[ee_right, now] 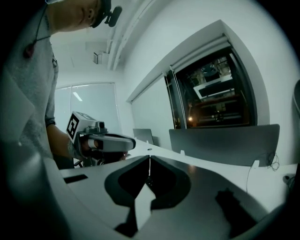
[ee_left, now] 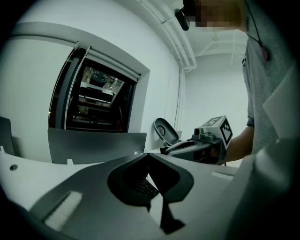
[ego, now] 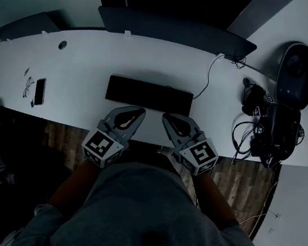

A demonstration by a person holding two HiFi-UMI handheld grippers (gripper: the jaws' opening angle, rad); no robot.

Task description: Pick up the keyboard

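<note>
Keyboard [ego: 149,95]: black, lying flat in the middle of the white table [ego: 82,64], long axis running left to right, parallel to the near edge; not yet lifted. Left tool [ego: 140,112]: jaws shut tip to tip, nothing held; sits just short of the keyboard's near long side, left of its middle. Right tool [ego: 167,117]: jaws likewise shut, empty; same near side, right of middle. Both point toward the keyboard and look about equally near. Judgement: the keyboard's ends lie outward of both tools, so the jaws likely need opening and spreading apart first. Also present: phone [ego: 39,91], cable [ego: 208,76].
</note>
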